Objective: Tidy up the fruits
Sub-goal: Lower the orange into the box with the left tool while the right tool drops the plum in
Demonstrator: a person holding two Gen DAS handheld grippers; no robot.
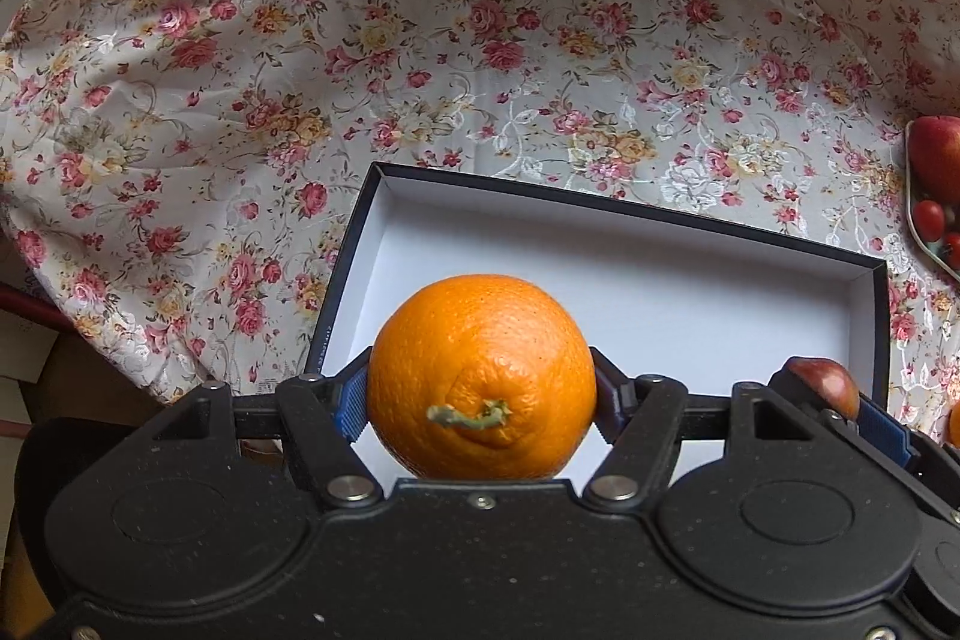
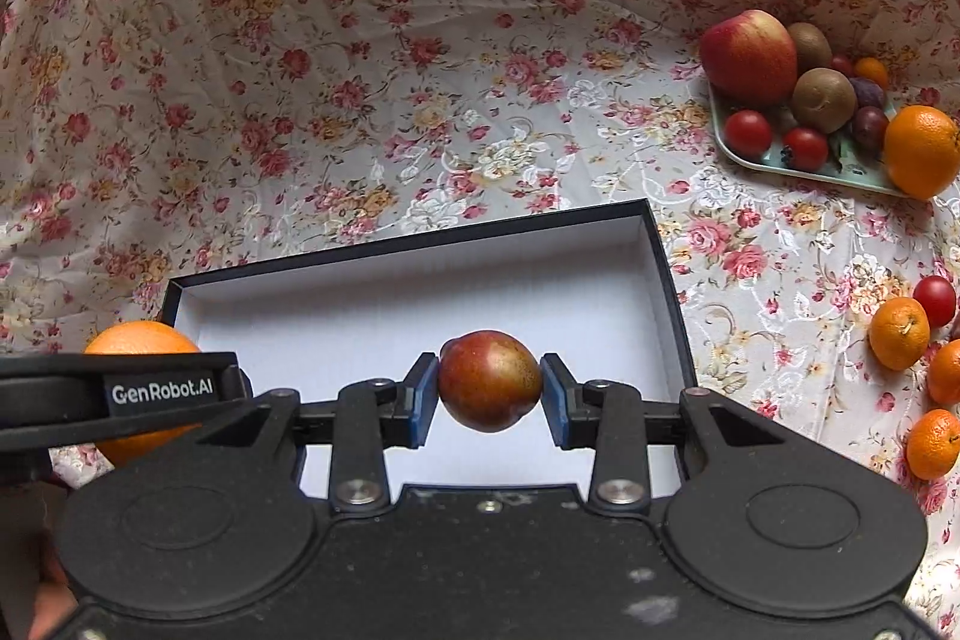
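Two fruits are being carried at once over the open box [image 2: 660, 280], one in each tool. The left gripper [image 1: 480, 400] is clamping an orange [image 1: 482, 376] between its blue pads, stem end facing the camera, near the box's left end. The right gripper [image 2: 489, 388] is pinching a reddish plum [image 2: 490, 379] at its widest part, and the plum is hanging above the white floor of the box, roughly at the middle. Nothing is lying inside the box, as far as both views show.

Judging from this, the step in hand is setting both fruits down in the box. To do it well, each tool should be lowering until the fruit is touching, or nearly touching, the floor before the pads are parting, since a round fruit dropped from height is likely to be rolling or bouncing against the wall. The orange is bulky and filling most of the left jaws, so it is asking for a wide, slow release. The plum looks soft, so no extra squeeze is wanted. Keeping the two well apart, orange to the left end and plum beside it, is leaving room for the rest.

On the flowered cloth [image 2: 360, 70] to the right, a tray [image 2: 756, 158] is holding an apple [image 2: 749, 55], kiwis, small tomatoes and another orange, and several tangerines [image 2: 899, 332] are lying loose near it.
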